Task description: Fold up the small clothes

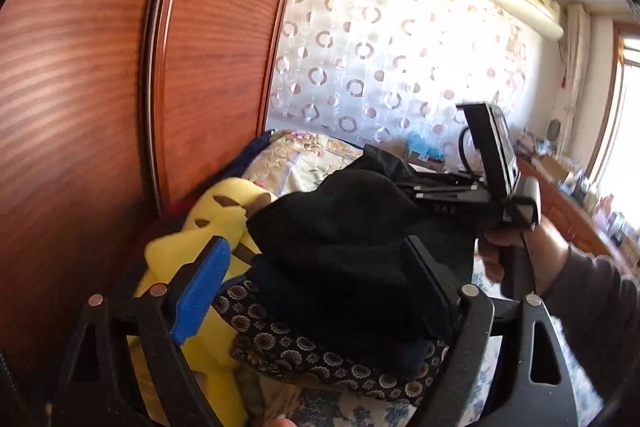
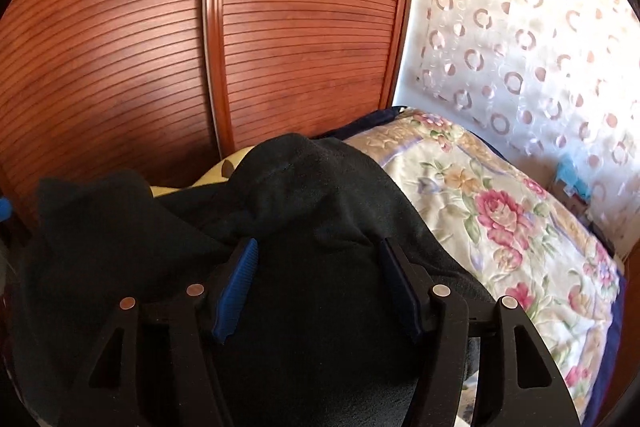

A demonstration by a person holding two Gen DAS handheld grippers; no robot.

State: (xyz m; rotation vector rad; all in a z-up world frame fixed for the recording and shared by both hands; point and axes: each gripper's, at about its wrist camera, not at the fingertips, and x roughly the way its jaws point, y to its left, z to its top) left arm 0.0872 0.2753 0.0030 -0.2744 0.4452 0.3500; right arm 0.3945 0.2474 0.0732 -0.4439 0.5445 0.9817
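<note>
Black garment (image 2: 304, 227) lies bunched on the pile by the wardrobe (image 2: 160, 47), atop a yellow plush (image 1: 208, 223), with left gripper (image 1: 320, 267) and right gripper (image 2: 316, 267) both released over it (probably set down as folded).

Black garment (image 2: 304, 219), matt fleecy cloth, wardrobe doors (image 2: 300, 39), glossy ribbed wood, quilt (image 2: 500, 211), sheeny floral fabric, curtain (image 1: 384, 67), sheer cloth.

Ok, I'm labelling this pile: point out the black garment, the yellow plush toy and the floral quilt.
black garment (image 2: 320, 195): right wrist view, on its upper bunched fold.
yellow plush toy (image 1: 224, 203): left wrist view, on its head.
floral quilt (image 2: 500, 219): right wrist view, on a pink rose.
</note>
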